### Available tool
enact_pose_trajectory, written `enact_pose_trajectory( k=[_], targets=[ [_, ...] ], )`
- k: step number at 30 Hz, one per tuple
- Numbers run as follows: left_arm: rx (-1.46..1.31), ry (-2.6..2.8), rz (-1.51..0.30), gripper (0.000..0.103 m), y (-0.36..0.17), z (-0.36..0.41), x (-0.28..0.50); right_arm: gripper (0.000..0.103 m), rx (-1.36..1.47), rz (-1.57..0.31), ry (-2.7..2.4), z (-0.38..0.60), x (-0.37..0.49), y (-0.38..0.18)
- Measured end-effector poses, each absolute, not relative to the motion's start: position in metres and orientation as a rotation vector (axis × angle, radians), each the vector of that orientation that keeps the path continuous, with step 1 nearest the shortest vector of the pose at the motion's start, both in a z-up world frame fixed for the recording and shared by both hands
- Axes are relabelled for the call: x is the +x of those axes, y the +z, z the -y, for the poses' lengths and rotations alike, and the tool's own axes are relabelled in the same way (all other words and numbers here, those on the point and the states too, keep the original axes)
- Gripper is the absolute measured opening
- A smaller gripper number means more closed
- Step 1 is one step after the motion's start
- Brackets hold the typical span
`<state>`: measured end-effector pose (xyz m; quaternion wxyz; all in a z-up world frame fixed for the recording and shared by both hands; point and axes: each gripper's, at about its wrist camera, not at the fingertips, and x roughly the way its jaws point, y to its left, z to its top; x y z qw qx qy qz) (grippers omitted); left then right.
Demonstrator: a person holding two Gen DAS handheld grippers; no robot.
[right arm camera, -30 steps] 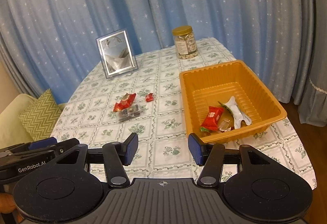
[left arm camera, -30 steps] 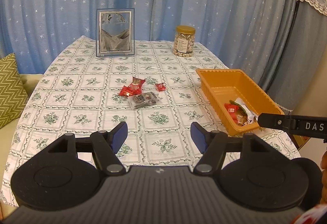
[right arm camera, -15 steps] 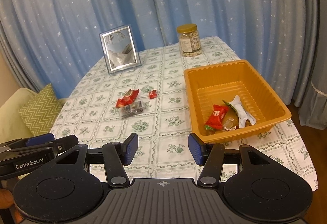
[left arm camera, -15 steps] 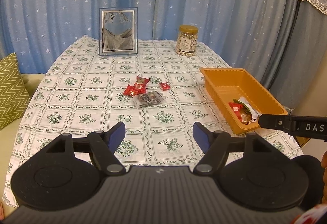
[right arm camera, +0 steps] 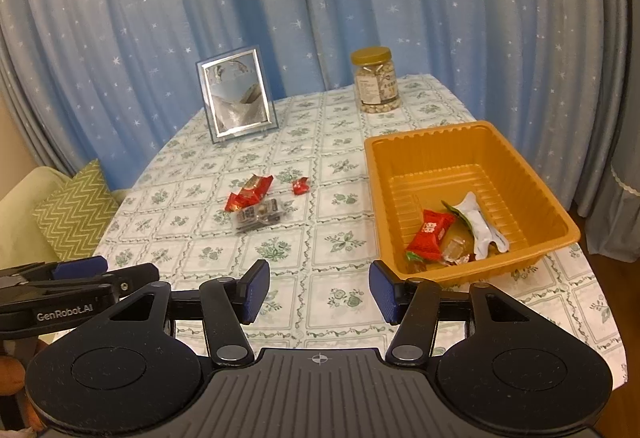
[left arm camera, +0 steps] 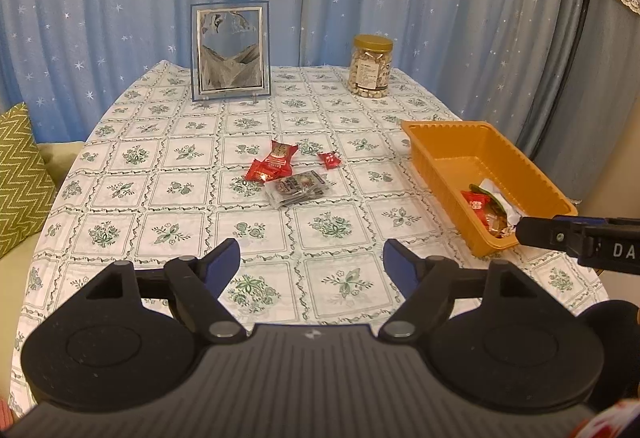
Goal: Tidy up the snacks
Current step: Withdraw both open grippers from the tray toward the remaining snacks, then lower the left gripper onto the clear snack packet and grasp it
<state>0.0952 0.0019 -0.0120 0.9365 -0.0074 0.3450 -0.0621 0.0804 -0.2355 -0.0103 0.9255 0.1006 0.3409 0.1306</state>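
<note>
Loose snacks lie mid-table: a red packet (left arm camera: 273, 161), a small red candy (left arm camera: 329, 159) and a clear dark packet (left arm camera: 297, 188). An orange tray (left arm camera: 448, 146) on the right holds a red packet (right arm camera: 430, 234), a white-green wrapper (right arm camera: 478, 224) and clear candies. My left gripper (left arm camera: 312, 262) hovers over the near table with nothing between its fingers, and its jaws are opening. The right gripper (right arm camera: 318, 292) stands open and empty near the tray's front-left corner. In the right wrist view the same snacks show as red packet (right arm camera: 250, 192), candy (right arm camera: 300, 185) and clear packet (right arm camera: 260, 214).
A framed picture (left arm camera: 231, 52) and a jar of nuts (left arm camera: 370, 66) stand at the table's far side before blue star curtains. A green zigzag cushion (left arm camera: 20, 174) lies left of the table. The floral tablecloth (left arm camera: 168, 198) covers the whole table.
The left gripper's jaws have spread wider and the left view has shifted slightly, with the snacks sitting a little further right. The right gripper has barely moved.
</note>
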Motion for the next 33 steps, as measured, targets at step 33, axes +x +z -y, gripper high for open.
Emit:
enact_pose_trajectory(
  k=[33],
  targets=[
    [0.272, -0.424, -0.752, 0.071, -0.096, -0.026, 0.273, 0.056, 0.117, -0.722, 0.279, 0.173, 0.240, -0.083]
  ],
)
